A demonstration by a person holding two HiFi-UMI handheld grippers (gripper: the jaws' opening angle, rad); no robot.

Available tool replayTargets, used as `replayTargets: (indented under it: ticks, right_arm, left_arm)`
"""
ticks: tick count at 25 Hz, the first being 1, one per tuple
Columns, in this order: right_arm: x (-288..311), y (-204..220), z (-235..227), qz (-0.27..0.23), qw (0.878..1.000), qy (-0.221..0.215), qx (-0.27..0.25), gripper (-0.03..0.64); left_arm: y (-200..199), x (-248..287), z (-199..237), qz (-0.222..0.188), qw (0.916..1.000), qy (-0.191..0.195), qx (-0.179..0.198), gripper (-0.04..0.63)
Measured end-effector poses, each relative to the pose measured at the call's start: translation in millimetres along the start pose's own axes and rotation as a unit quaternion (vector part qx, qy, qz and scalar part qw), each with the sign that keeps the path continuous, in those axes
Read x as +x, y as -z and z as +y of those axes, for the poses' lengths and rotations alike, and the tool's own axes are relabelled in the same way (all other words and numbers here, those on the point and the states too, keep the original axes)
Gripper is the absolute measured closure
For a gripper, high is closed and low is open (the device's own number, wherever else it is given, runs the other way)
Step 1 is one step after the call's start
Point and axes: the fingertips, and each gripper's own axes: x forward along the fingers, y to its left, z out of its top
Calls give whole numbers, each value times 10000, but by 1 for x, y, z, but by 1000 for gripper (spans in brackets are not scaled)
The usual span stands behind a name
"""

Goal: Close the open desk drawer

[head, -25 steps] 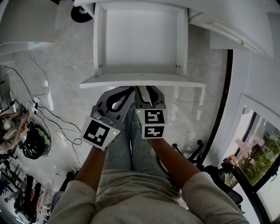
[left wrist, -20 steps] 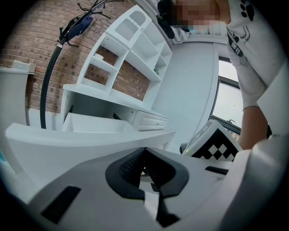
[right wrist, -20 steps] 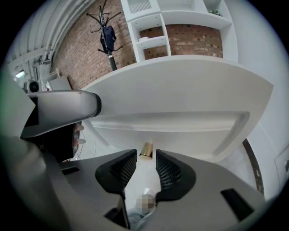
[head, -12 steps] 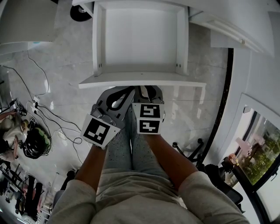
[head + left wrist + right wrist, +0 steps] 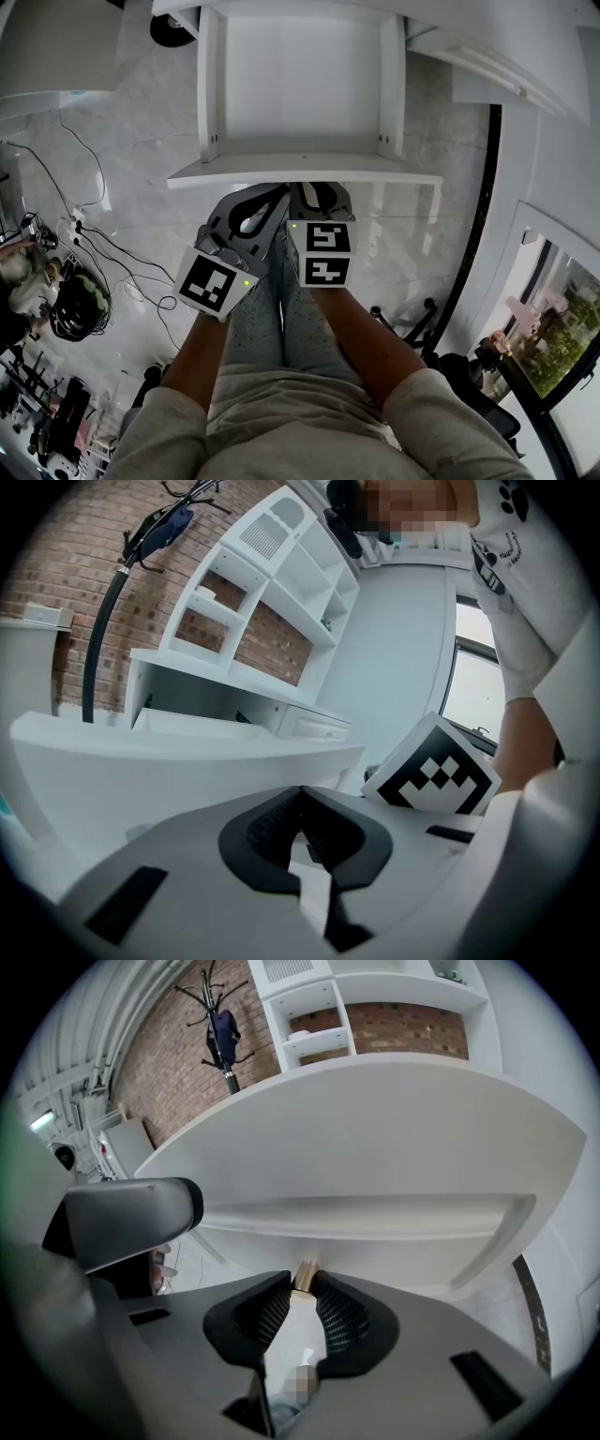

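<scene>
Pale marbled floor (image 5: 131, 141) is spreading out below us in the head view, with dark cables (image 5: 112, 248) trailing across it at the left. We are looking down at the white desk drawer (image 5: 281, 172), which is standing pulled well out at the top of the picture, its inside bare and its front panel facing us. We are holding both tools just under that front panel, side by side above our grey trousers (image 5: 281, 337). The left gripper (image 5: 281, 194) is sitting just beside the right gripper (image 5: 314, 192).

From the left gripper view we are seeing its two jaws clenched tip to tip with nothing between them. They are pointing toward the drawer's broad white front. Beyond it, white shelving (image 5: 272, 583) is standing against a brick wall (image 5: 56, 564).

From the right gripper view we are looking up at the underside of the drawer front, which is filling the upper half of the picture. A small brass knob (image 5: 305, 1274) is sticking out from it, and our jaws, which have just been closing, are pinching that knob between their ribbed tips. A coat stand (image 5: 223, 1026) is showing far behind, against the brick.
</scene>
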Motion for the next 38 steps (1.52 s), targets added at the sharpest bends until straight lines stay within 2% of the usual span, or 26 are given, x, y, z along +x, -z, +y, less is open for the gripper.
replayTargets:
  ticks: [5,9,24,38]
  right_arm:
    - [8,-8,-4,-21,10000,38,-20,514]
    - [10,-14,-6,-17,10000,51,-50,514]
    - [29,-42,-15,-197,9997,58,-130,514]
    - [47,-69,-22,-202,9996,63,-178,514]
  left_arm:
    - [0,4,5,19,10000,7,6,578]
    - [6,3,9,308,9995,48,77,578]
    - [-4,20,40,298,9994,-140,-53,578]
    - [-19,42,70,297,9994,-153,-42,578]
